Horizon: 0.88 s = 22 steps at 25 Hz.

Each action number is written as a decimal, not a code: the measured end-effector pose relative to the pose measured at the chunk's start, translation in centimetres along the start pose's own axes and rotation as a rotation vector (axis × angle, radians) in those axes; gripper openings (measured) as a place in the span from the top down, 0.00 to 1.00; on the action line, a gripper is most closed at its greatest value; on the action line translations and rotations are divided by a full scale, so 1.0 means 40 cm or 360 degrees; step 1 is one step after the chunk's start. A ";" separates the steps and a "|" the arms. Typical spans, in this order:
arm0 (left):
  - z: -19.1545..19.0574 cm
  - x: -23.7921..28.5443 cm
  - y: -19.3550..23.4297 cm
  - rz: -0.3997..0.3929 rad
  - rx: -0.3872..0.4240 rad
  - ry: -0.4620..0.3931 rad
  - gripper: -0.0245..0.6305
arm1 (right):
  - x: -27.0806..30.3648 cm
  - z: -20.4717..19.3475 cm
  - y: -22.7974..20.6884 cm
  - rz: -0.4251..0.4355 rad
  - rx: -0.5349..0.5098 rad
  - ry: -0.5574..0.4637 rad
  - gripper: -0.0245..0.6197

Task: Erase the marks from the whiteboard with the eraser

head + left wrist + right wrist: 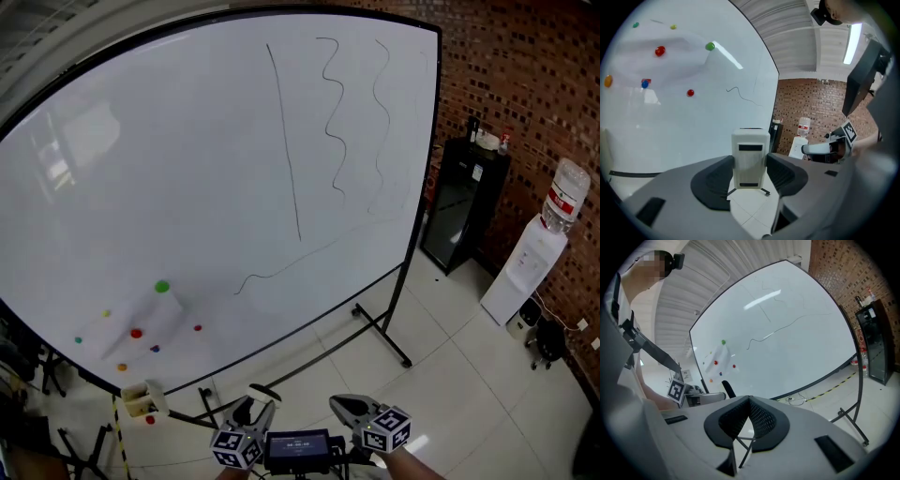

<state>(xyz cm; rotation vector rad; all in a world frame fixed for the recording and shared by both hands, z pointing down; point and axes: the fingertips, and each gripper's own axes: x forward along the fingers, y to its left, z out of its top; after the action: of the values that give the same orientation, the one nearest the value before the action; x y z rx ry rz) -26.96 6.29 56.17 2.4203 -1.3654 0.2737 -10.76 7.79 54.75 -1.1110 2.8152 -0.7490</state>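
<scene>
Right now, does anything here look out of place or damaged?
Nothing stands out. The whiteboard stands upright with drawn lines and magnets; the left gripper holds the eraser.

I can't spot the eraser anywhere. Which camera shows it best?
The left gripper view: the eraser stands upright, clamped in the left gripper. The head view shows only a pale sliver at that gripper's tip; in the right gripper view I cannot make it out.

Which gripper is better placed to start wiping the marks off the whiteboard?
Left. The left gripper holds the white rectangular eraser between its jaws, facing the whiteboard; the right gripper is shut and empty.
</scene>
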 end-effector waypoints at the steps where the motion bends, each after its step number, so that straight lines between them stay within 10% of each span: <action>1: 0.003 0.027 -0.024 0.0014 -0.0001 -0.0004 0.57 | -0.030 0.008 -0.034 -0.0006 0.0006 -0.0003 0.95; 11: 0.091 0.173 -0.140 0.0373 0.0023 -0.0099 0.58 | -0.221 0.131 -0.248 0.0033 -0.0042 -0.0065 0.95; 22: 0.318 0.171 0.036 0.0689 0.0289 -0.0259 0.58 | -0.069 0.243 -0.328 0.0050 -0.0094 -0.0086 0.95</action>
<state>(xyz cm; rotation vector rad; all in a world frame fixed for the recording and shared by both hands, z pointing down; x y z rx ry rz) -24.68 -4.74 47.00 2.3011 -2.0165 0.3244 1.55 -2.83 51.54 -1.0750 2.8201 -0.6280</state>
